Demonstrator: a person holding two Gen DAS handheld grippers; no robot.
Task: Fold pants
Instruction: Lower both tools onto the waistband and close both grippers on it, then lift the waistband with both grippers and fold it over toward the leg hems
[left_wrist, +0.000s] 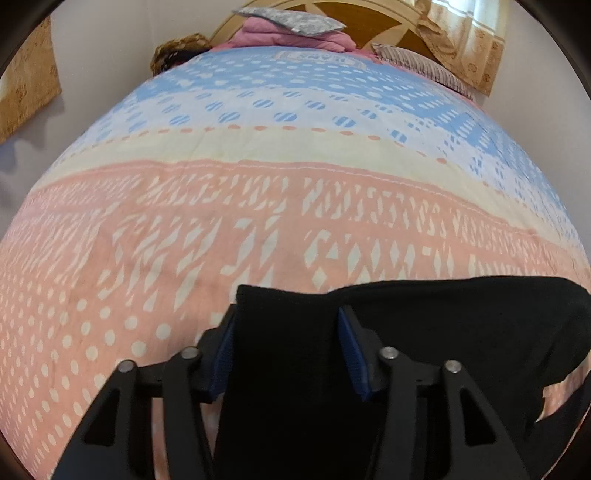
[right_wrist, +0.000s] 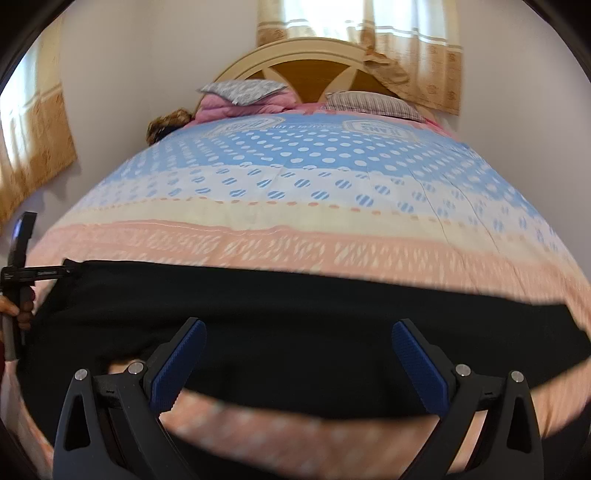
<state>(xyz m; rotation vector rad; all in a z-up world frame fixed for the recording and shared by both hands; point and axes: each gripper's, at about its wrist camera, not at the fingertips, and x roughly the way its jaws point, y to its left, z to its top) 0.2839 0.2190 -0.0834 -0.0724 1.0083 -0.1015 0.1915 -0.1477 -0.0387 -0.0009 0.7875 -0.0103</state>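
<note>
Lying across the near edge of the bed (right_wrist: 295, 229), the black pants (right_wrist: 280, 314) form a long dark band over the pink zone of the patterned bedspread (left_wrist: 258, 206), well apart from the pillows (right_wrist: 243, 90) and headboard (right_wrist: 306, 70) at the far end.

Left gripper (left_wrist: 284, 350): in its own view, black cloth fills the whole gap between the blue pads (left_wrist: 223, 362), which bear against it on both sides. It is judged clamped on one end of the pants. The right wrist view places this tool at the left end of the garment, with a hand (right_wrist: 16, 306) on its handle.

Right gripper (right_wrist: 299, 365): its jaws stand wide apart above the cloth, and no fabric is caught between the blue pads. This view is blurred, so contact with the cloth cannot be confirmed; it appears to hover empty.

Assessment: one end is pinned so the garment can be lifted or drawn over itself, while the free tool is positioned to take a second hold further along. Folding appears to be at an early stage. The main risk is a grip on only the top layer, which would let the fold skew.
</note>
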